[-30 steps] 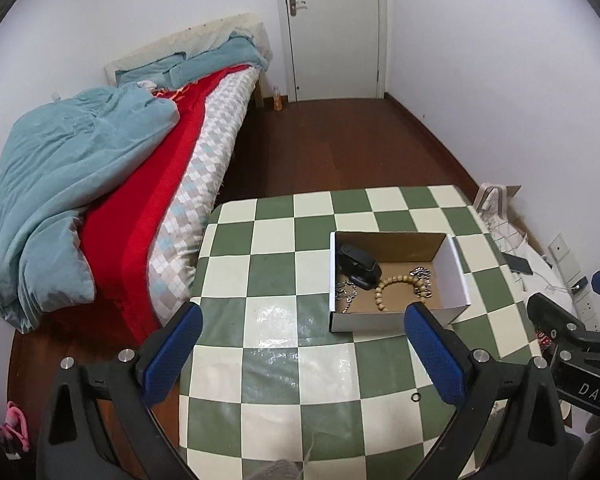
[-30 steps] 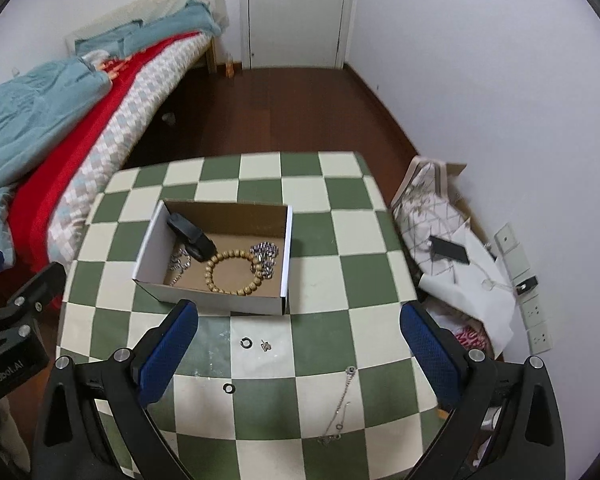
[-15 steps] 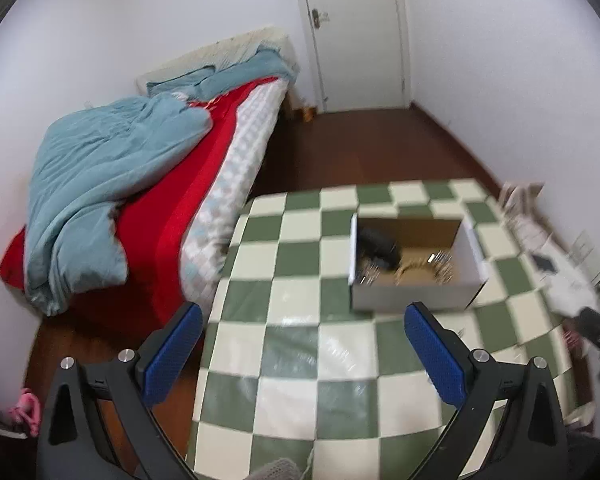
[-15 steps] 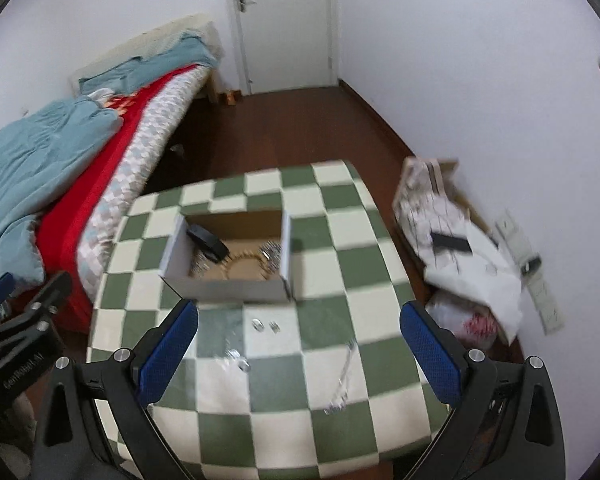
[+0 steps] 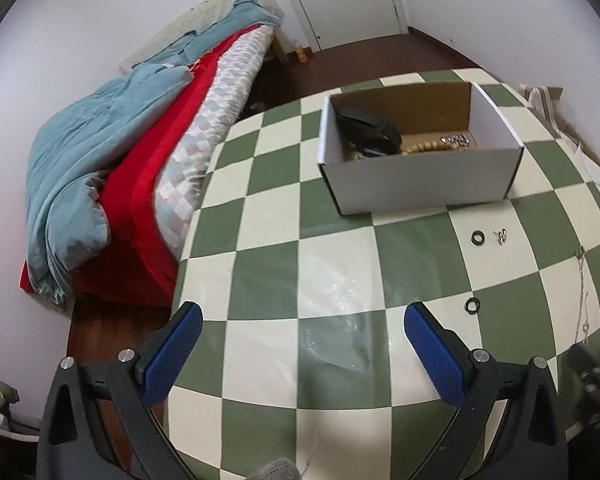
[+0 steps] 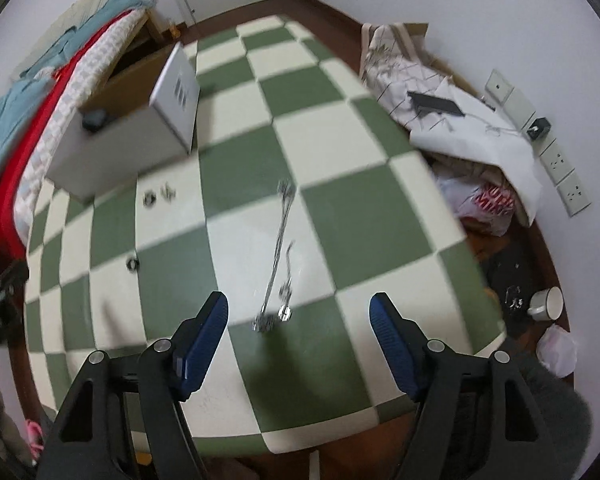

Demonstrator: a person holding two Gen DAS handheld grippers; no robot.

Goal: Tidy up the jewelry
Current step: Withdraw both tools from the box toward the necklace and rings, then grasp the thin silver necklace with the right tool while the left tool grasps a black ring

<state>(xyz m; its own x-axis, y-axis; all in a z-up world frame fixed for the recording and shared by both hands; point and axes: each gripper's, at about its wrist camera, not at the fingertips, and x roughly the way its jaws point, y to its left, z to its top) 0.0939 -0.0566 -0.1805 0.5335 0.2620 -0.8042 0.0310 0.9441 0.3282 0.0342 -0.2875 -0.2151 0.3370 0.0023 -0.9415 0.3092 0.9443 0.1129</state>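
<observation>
A white cardboard box [image 5: 420,176] stands on the green-and-cream checked table [image 5: 332,280]; it holds a black band, a wooden bead bracelet and silver pieces. On the table lie two black rings [image 5: 477,237] [image 5: 473,305], a small silver earring pair [image 5: 501,235] and a silver chain [image 6: 278,248]. My left gripper [image 5: 304,344] is open and empty, above the table's near part. My right gripper [image 6: 298,332] is open and empty, low over the table, with the chain's near end between its fingers. The box also shows in the right wrist view [image 6: 124,132].
A bed with a blue quilt and red cover [image 5: 112,168] stands left of the table. Bags, cloth and a phone [image 6: 436,104] lie on the floor to the right by the wall sockets. A white cup [image 6: 548,302] sits on the floor.
Both grippers have dropped closer to the table. The right gripper swung down toward the silver chain, which now lies just ahead of its fingers. The left now looks at the box more closely.
</observation>
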